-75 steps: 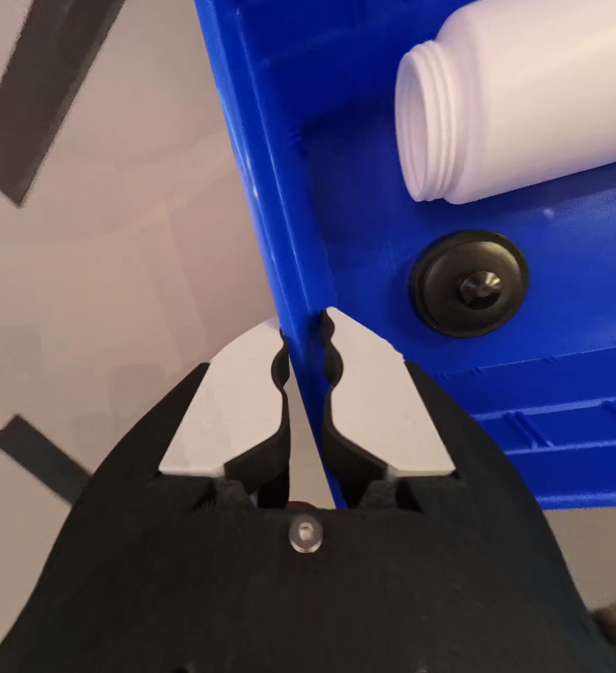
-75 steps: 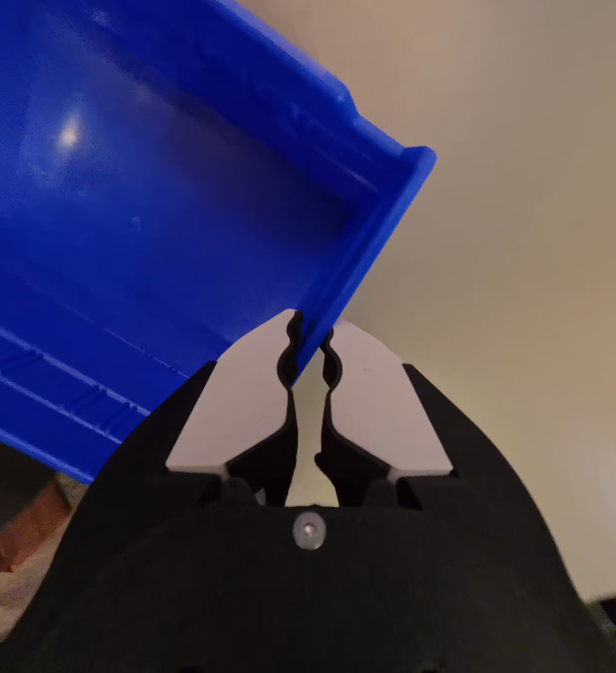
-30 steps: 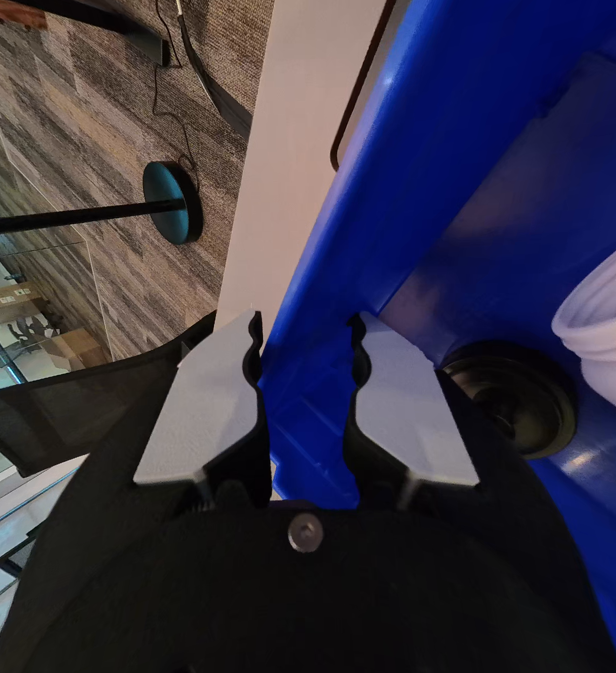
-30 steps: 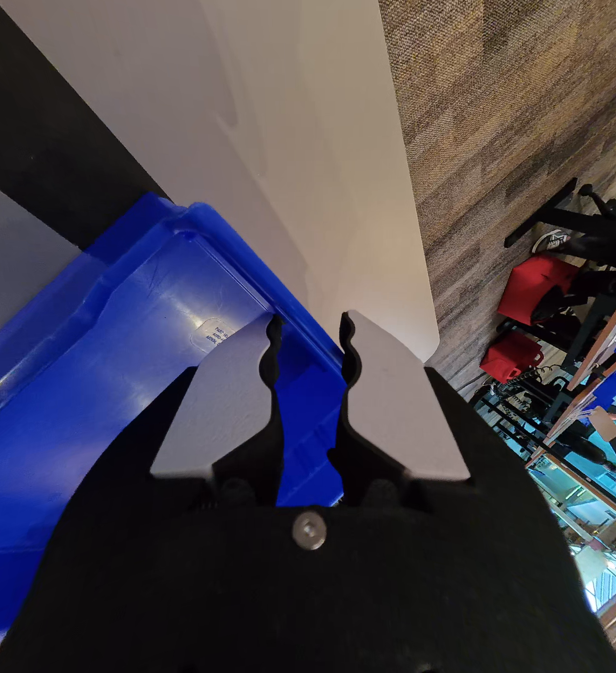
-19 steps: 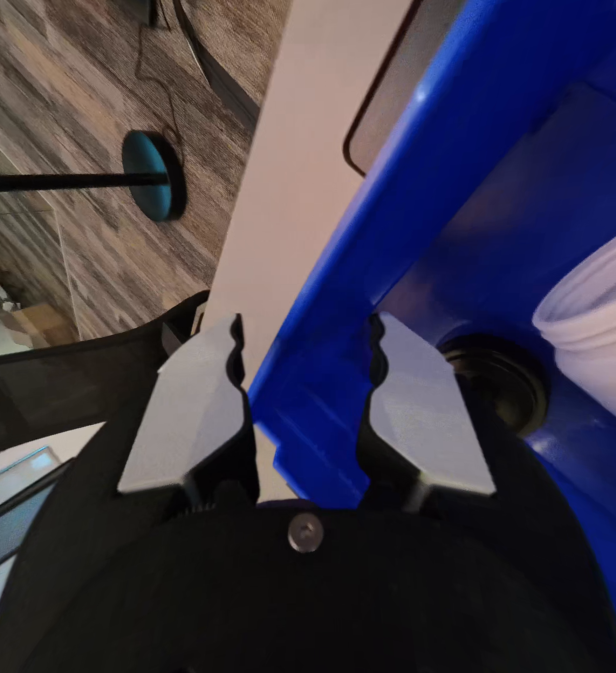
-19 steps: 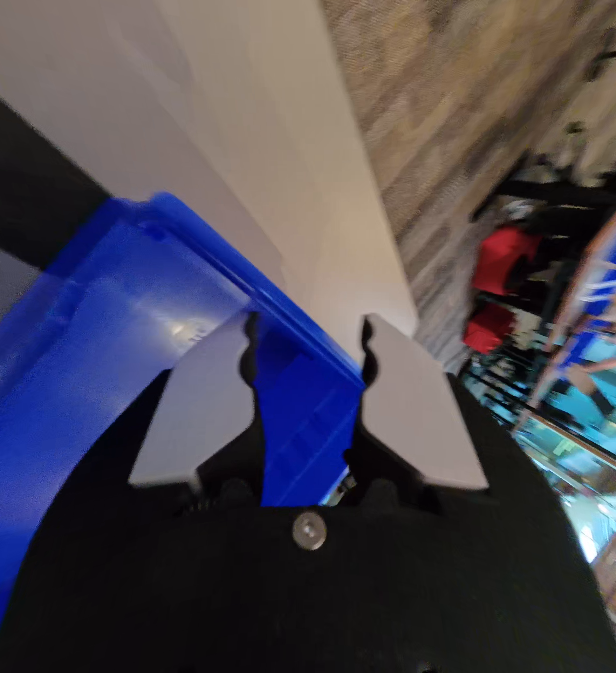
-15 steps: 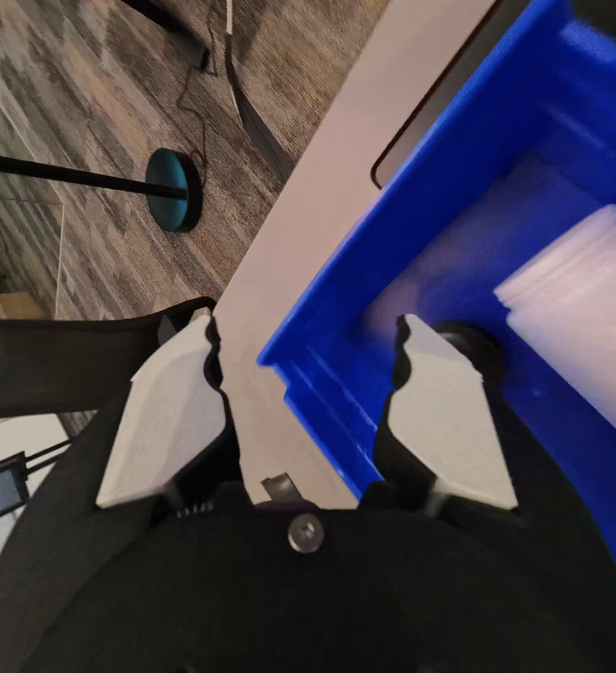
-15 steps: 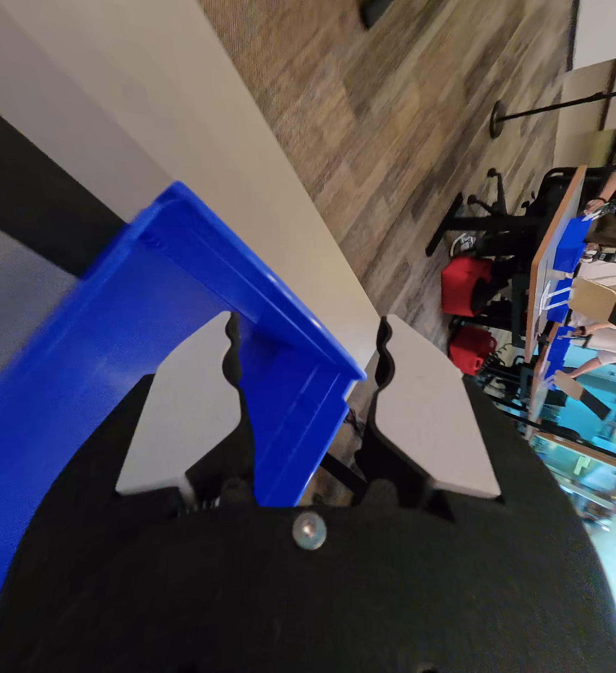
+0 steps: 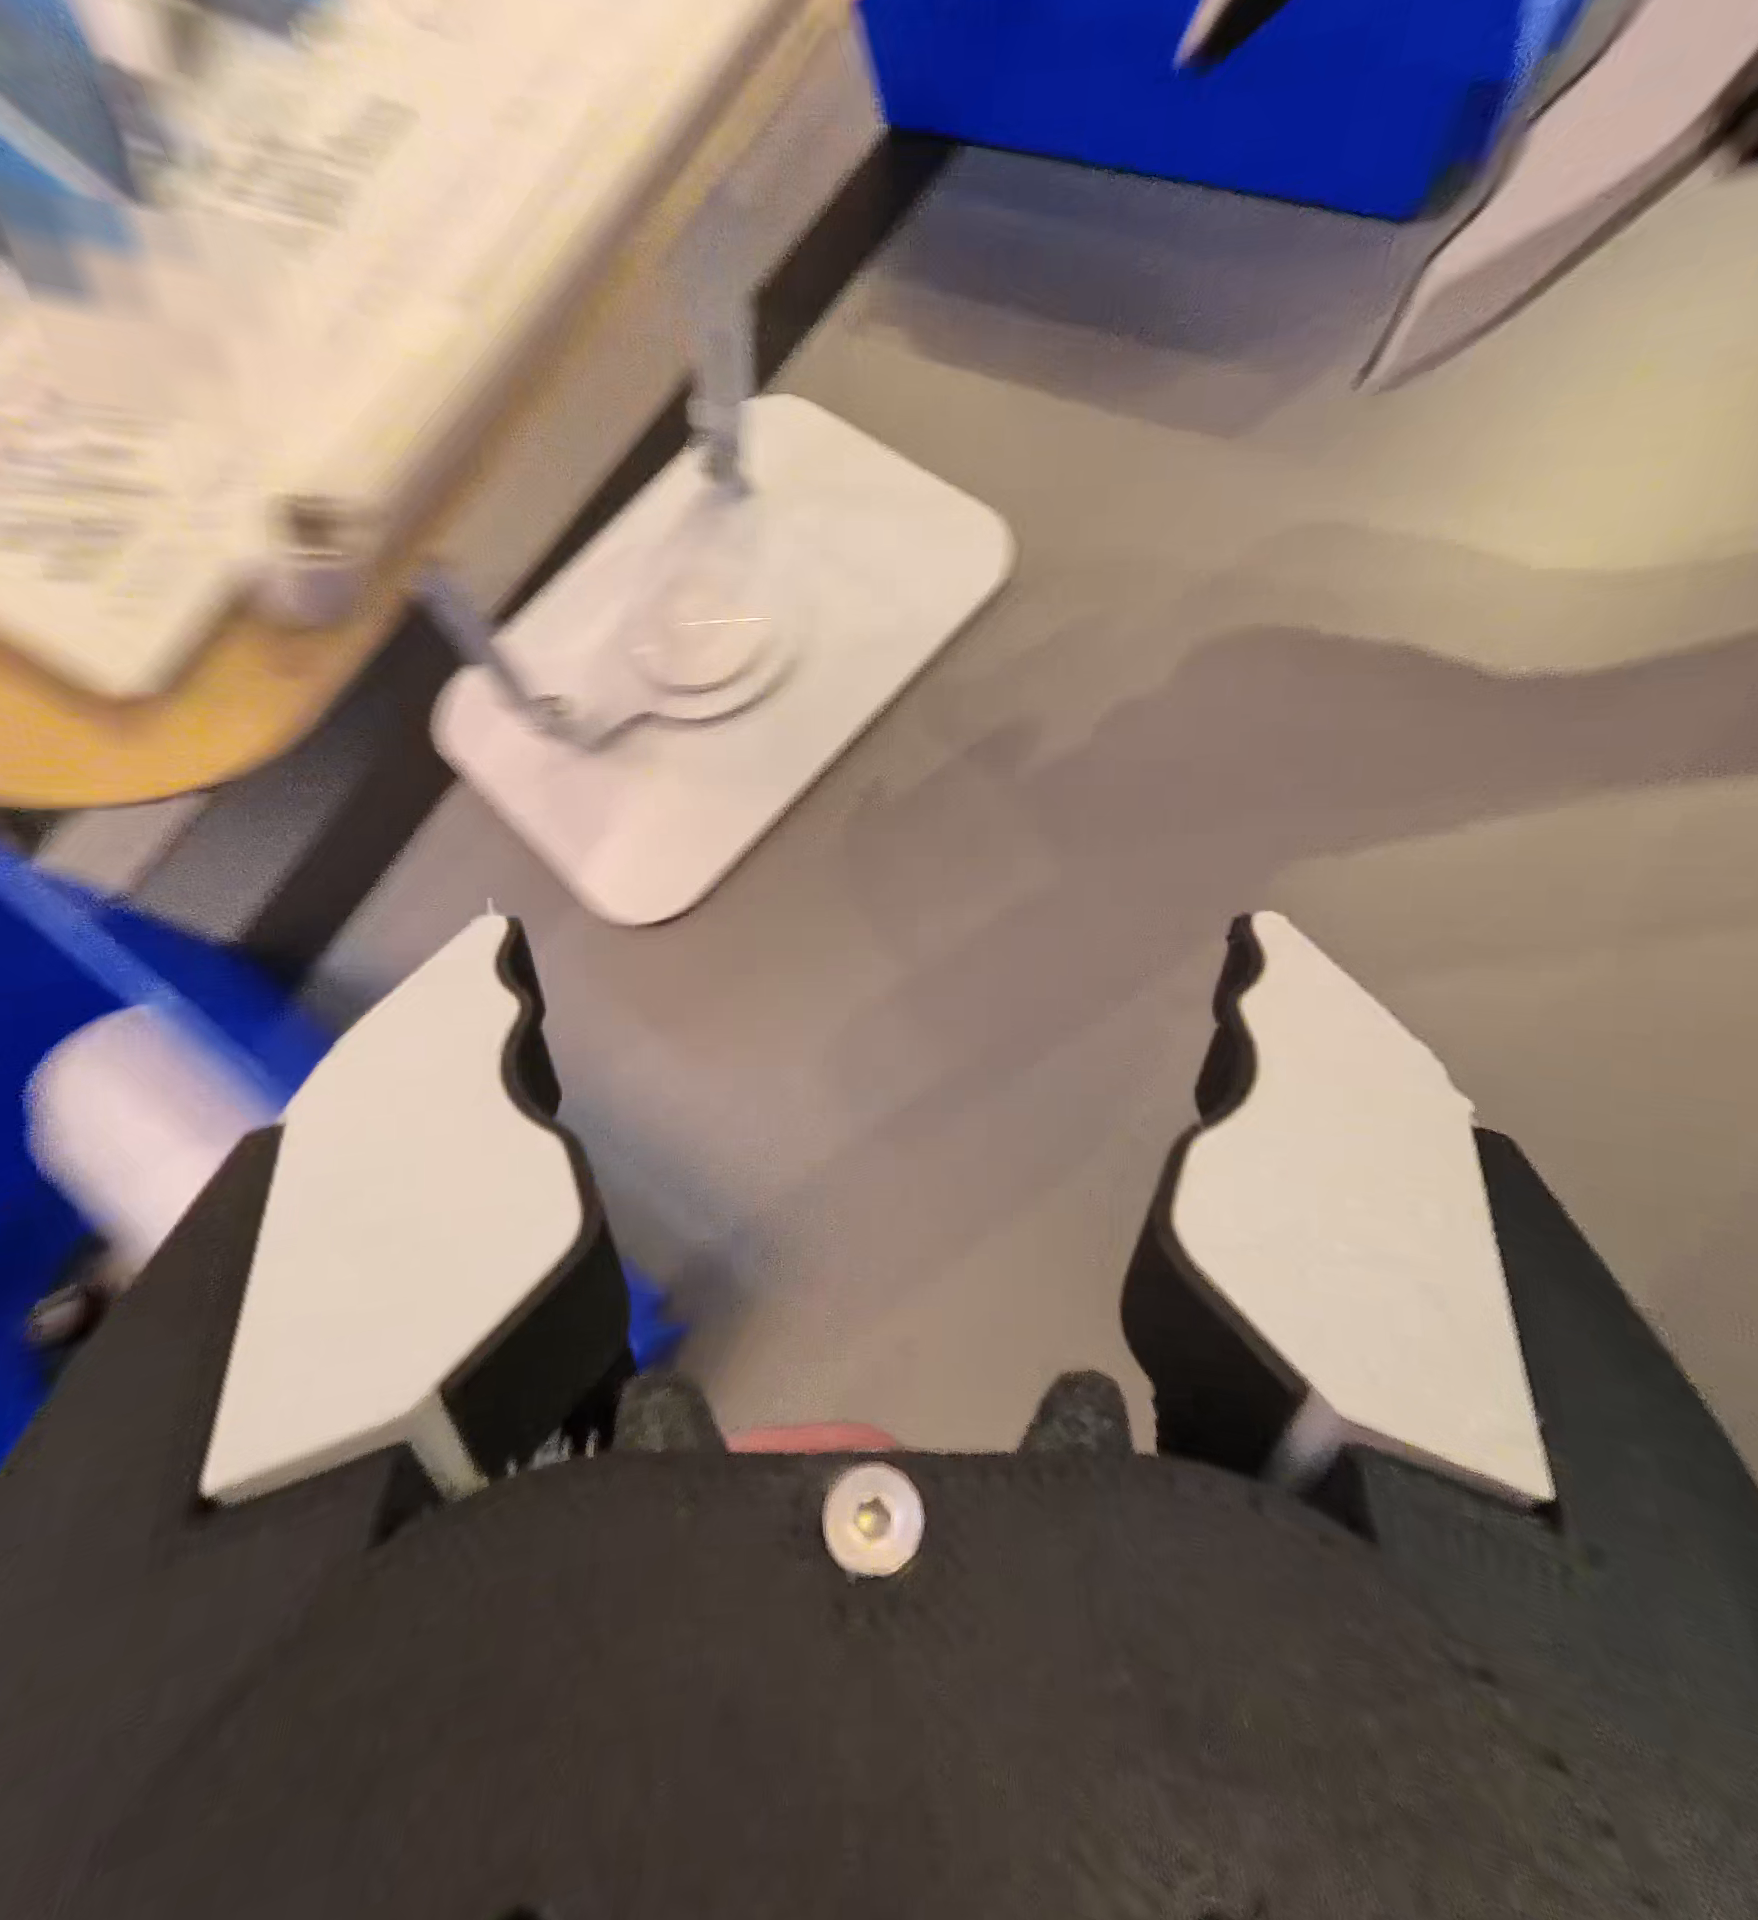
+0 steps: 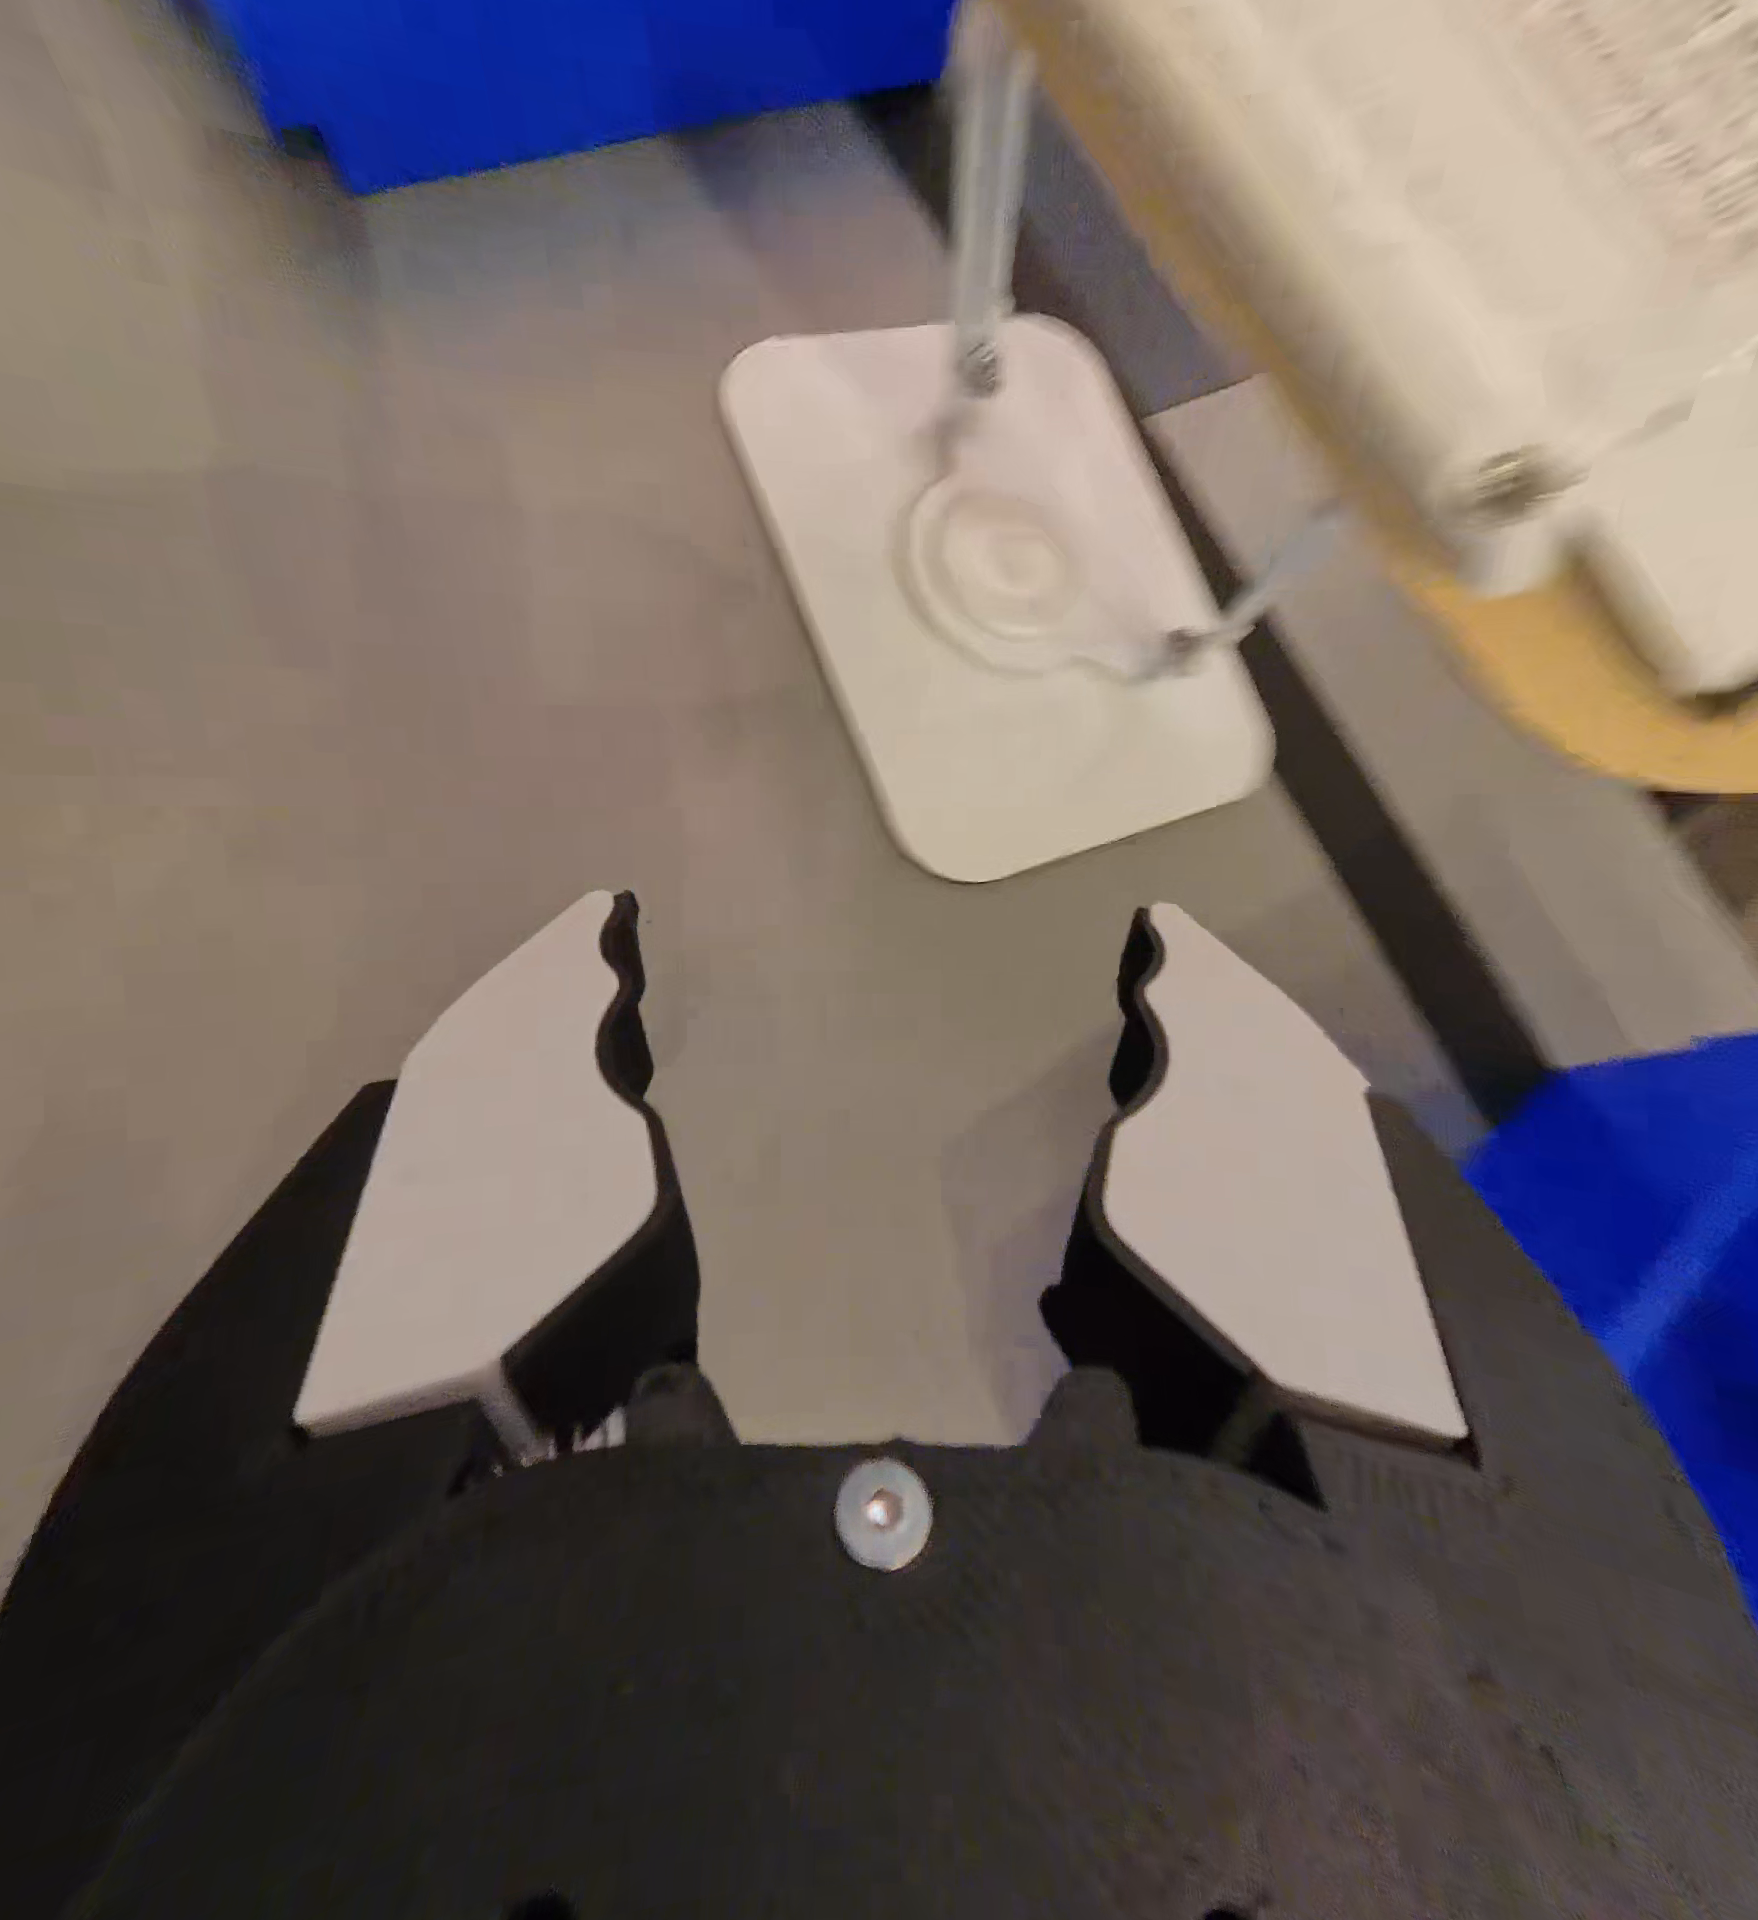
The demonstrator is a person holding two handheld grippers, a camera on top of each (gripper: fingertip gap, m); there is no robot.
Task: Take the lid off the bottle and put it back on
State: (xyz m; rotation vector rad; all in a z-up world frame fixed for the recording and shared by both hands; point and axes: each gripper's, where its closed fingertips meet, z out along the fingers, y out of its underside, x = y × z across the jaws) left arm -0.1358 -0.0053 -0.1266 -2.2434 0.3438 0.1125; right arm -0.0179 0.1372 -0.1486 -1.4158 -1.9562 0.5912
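Observation:
The white bottle [image 9: 142, 1107] lies in the blue bin [image 9: 13, 1049] at the left edge of the left wrist view, blurred; its lid does not show clearly. My left gripper [image 9: 880, 997] is open wide and empty over the grey table, to the right of the bin. My right gripper [image 10: 885, 987] is open and empty over the same table. A blue bin [image 10: 1664, 1226] shows at the right edge of the right wrist view, beside the right finger.
A white stand base [image 9: 740, 655] with a thin metal post sits ahead on the table; it also shows in the right wrist view [image 10: 989, 592]. A tilted board with paper [image 9: 189, 312] hangs above it. Another blue bin [image 9: 1166, 104] stands at the back.
Both grippers have let go of the blue bin's walls, opened wide and swung away to face the table and the stand. The bin now rests to the side of each gripper.

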